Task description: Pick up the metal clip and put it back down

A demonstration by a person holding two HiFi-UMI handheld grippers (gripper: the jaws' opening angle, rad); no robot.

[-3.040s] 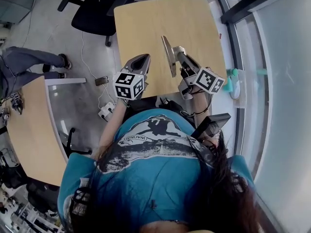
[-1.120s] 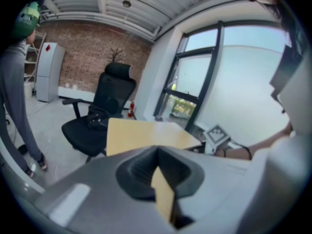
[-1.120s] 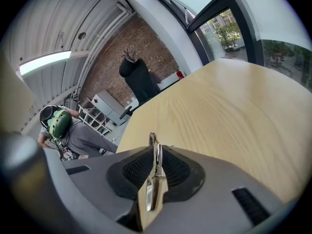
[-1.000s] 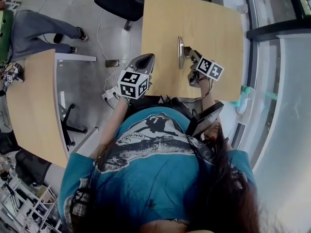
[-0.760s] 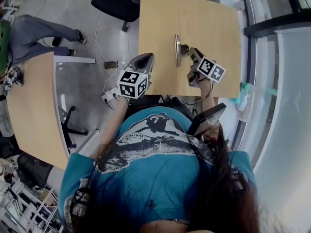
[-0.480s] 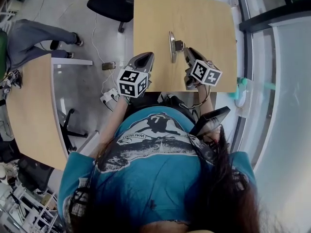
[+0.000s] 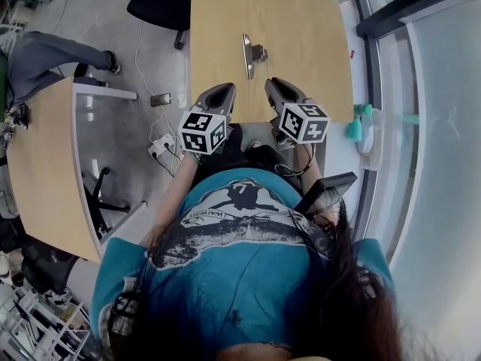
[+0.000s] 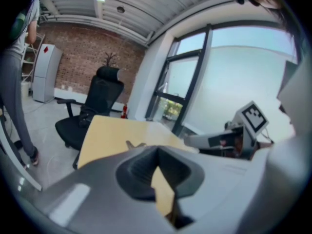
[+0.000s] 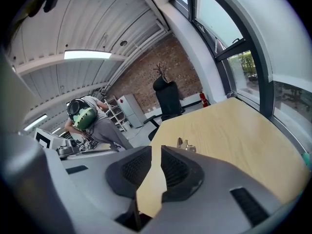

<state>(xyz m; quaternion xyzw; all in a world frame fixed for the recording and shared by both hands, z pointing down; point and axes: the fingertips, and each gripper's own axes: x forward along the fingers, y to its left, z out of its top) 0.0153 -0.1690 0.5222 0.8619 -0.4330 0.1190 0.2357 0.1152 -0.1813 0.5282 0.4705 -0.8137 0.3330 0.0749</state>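
Metal clip [image 7: 250, 54] shows whole overhead, half-hidden past right tongs [image 9: 156, 152].

light: bright daylight, window [image 9: 239, 67]; ceiling strip [image 9: 87, 55]; fisheye edges dark; sharp

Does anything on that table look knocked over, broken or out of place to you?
Nothing stands out. The metal clip rests by itself near the middle of the wooden table. It looks whole as far as the head view shows. Nothing is spilled, and nothing else lies on the tabletop.
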